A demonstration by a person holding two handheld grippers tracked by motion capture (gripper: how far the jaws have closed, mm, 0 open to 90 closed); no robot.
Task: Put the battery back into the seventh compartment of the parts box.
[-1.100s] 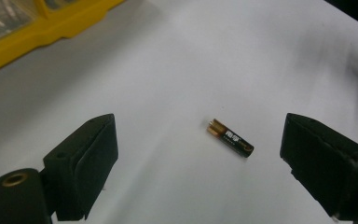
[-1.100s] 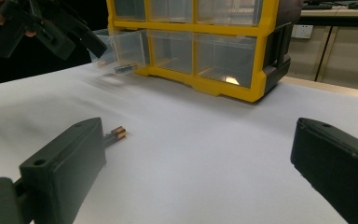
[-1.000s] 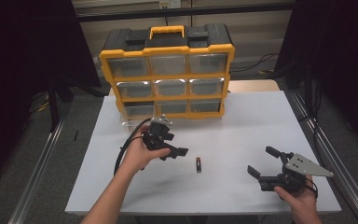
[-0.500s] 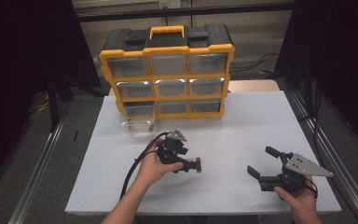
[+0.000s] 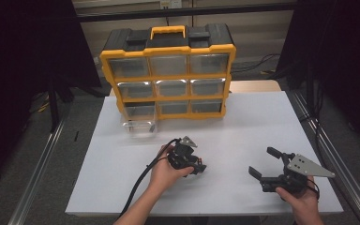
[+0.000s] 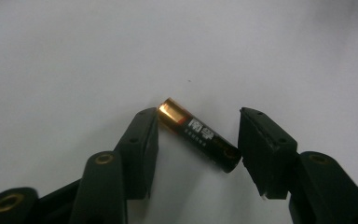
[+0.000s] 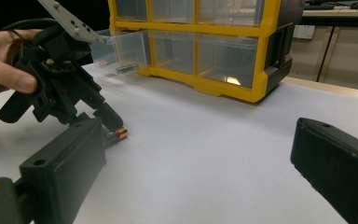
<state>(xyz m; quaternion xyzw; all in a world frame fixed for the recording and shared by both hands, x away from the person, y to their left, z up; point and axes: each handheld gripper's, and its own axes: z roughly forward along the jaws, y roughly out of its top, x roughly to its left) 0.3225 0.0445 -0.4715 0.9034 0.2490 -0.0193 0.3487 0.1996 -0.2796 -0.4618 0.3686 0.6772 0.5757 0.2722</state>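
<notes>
One battery [image 6: 198, 134] in play, not yet picked up. High view: left hand-held gripper [image 5: 198, 167] sits low at frame centre on the white table [image 5: 243, 126], tipped down over the spot where the battery lies; forearm comes in from the bottom edge, wrist bent forward. Right hand-held gripper [image 5: 266, 165] rests at lower right, jaws wide apart, holding nothing. Yellow organizer [image 5: 168, 70] stands at upper centre, with its bottom-left clear drawer [image 5: 139, 123] pulled out, which looks like the likely drop point. Left gripper view: battery lies flat on the table at frame centre, slanted, copper end at upper left touching or almost touching the left jaw, dark end at lower right just beside the right jaw. Jaws are apart, straddling it, not clamped. Right gripper view: own jaws spread at lower left and lower right, nothing between them; left hand-held gripper [image 7: 107, 122] at upper left, nose down on the battery [image 7: 119, 135], fingers [image 7: 9, 74] wrapped around its body. Open drawer [image 7: 121, 46] shows at the top with small items inside, too blurred to identify. My read: approach done; closing, lift and carry to the drawer are left.
</notes>
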